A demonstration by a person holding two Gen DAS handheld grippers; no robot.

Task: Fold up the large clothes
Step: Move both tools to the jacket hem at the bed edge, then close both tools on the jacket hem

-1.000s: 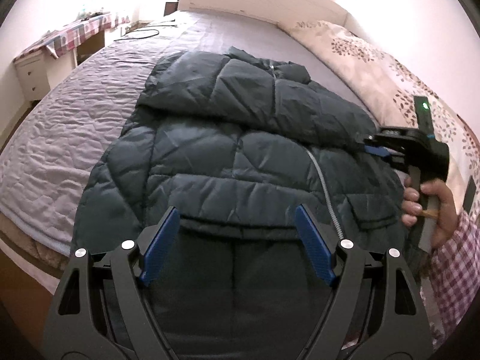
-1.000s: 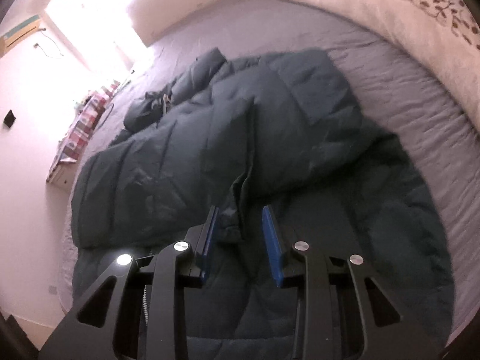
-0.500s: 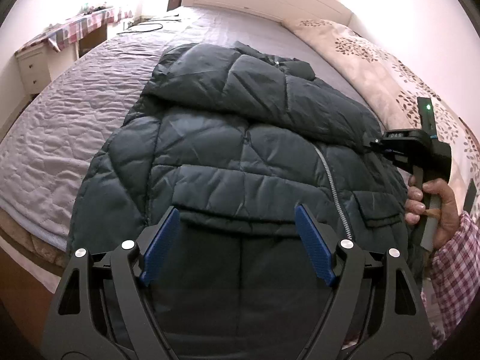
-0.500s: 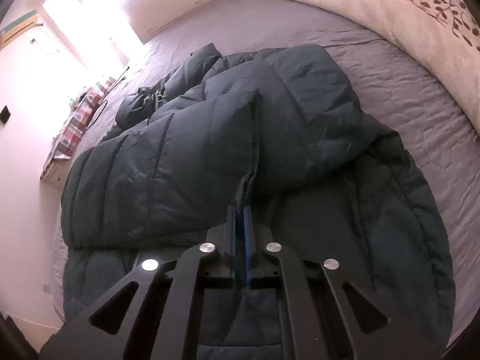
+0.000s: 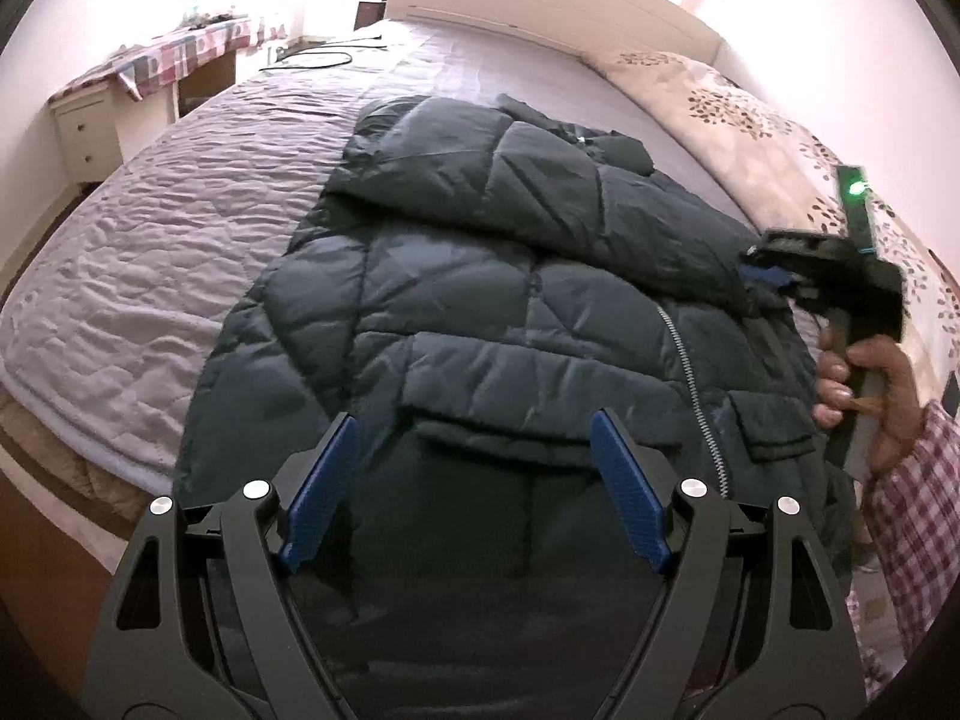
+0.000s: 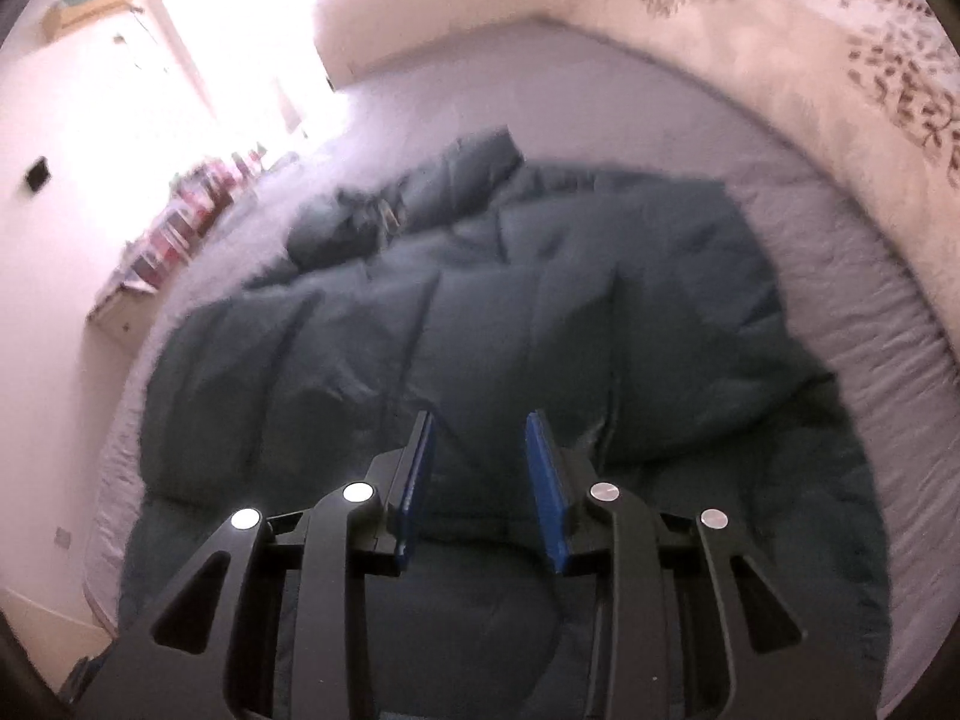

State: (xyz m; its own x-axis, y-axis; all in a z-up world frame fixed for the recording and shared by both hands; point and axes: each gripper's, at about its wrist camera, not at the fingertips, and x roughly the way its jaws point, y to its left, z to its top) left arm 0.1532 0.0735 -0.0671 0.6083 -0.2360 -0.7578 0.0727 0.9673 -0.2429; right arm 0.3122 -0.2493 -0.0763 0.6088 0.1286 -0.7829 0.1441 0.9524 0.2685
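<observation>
A large dark quilted puffer jacket (image 5: 480, 312) lies spread on the bed, zipper up, one sleeve folded across its chest. It also shows in the right wrist view (image 6: 510, 312), which is blurred. My left gripper (image 5: 474, 480) is open and empty, hovering over the jacket's lower hem. My right gripper (image 6: 480, 468) is open and empty just above the jacket's side; the sleeve edge (image 6: 606, 432) lies right of its jaws. In the left wrist view the right gripper (image 5: 774, 276) sits at the jacket's right edge, held by a hand.
The jacket lies on a grey quilted bed cover (image 5: 180, 228). A floral duvet (image 5: 750, 120) is bunched along the wall side. A headboard (image 5: 540, 0) is at the far end. A white bedside table (image 5: 90, 132) with a checked cloth stands left.
My right gripper was shut on the sleeve edge half a second ago; it has opened, let go and shifted left. My left gripper stayed open and drew back slightly.
</observation>
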